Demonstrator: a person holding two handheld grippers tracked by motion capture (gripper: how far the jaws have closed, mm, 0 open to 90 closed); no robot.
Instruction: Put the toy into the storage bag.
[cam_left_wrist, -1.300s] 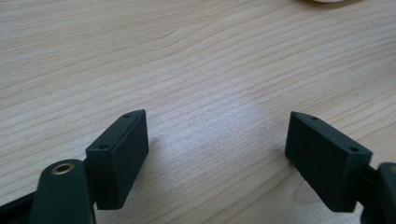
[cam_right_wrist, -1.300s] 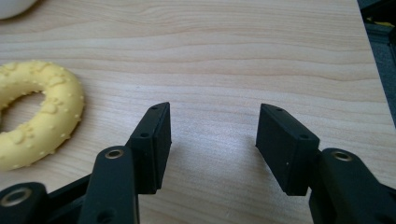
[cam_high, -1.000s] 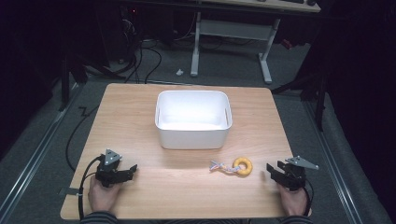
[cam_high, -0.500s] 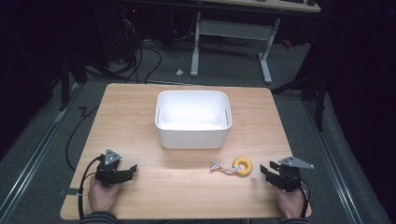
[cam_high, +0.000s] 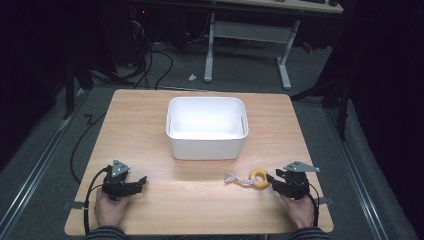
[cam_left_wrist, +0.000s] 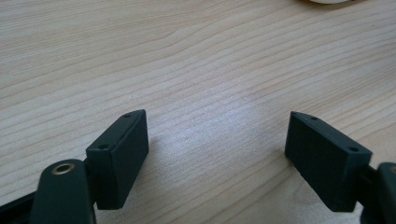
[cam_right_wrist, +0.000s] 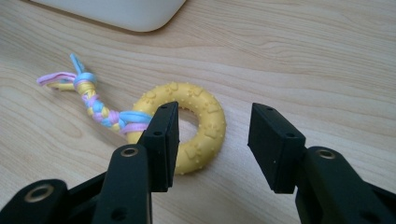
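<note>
A yellow rubber ring toy (cam_high: 259, 178) (cam_right_wrist: 198, 126) with a braided pastel rope tail (cam_right_wrist: 95, 106) lies on the wooden table, in front of the white bin (cam_high: 207, 127). My right gripper (cam_high: 274, 182) (cam_right_wrist: 212, 140) stands open right at the ring, one jaw over its near rim, the other beside it on bare wood. Nothing is clamped between them. My left gripper (cam_high: 141, 182) (cam_left_wrist: 217, 156) rests open at the front left of the table, with bare wood between its jaws.
The white bin sits in the table's middle and holds nothing; its corner (cam_right_wrist: 121, 11) shows at the top of the right gripper view. Table edges (cam_high: 200, 232) lie close behind both hands. A desk frame and cables stand on the floor beyond.
My right gripper has slid left toward the ring toy and now reaches it. The left gripper has stayed still.
</note>
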